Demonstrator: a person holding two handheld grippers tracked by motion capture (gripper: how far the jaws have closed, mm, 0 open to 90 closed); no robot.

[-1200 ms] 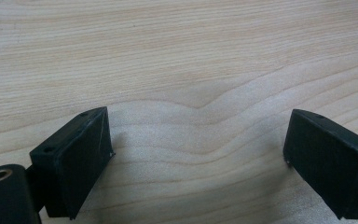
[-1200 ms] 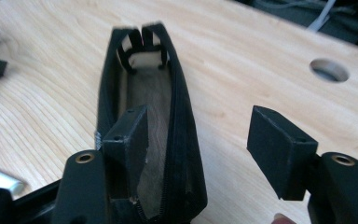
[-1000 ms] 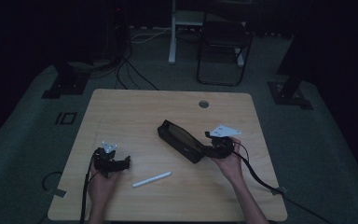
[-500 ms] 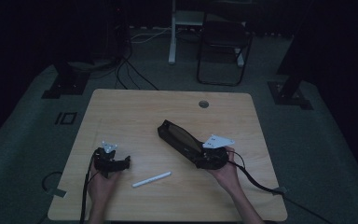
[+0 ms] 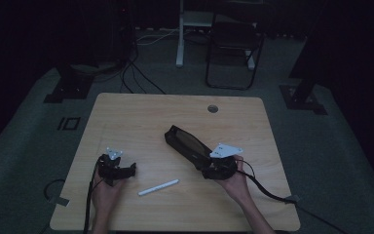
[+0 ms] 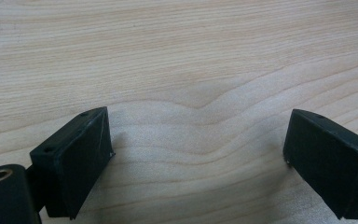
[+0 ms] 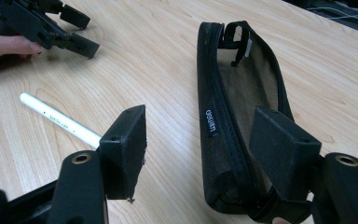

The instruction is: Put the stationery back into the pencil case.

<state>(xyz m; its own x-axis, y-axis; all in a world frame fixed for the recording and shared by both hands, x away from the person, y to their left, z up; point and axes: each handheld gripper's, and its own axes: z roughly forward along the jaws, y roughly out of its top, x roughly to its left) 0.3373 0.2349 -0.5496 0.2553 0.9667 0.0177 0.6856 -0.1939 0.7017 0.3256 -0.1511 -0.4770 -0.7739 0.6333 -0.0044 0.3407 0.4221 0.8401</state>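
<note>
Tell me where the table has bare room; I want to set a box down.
The far-left stretch of the light wooden table is free. It is crowded nearer, around the black mesh zip pouch, the white pen and both hand-held grippers.

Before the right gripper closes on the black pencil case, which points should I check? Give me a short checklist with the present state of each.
1. Right gripper jaws open: ok.
2. Pencil case end between the jaws: ok; the right jaw stands over the mesh, the left beside the zipper.
3. Pads pressing on the case: not ok.
4. White pen out of the jaws' path: cannot tell; it lies close behind the left jaw.
5. Left gripper open and apart from the case: ok.
6. Zipper closed: cannot tell.
</note>
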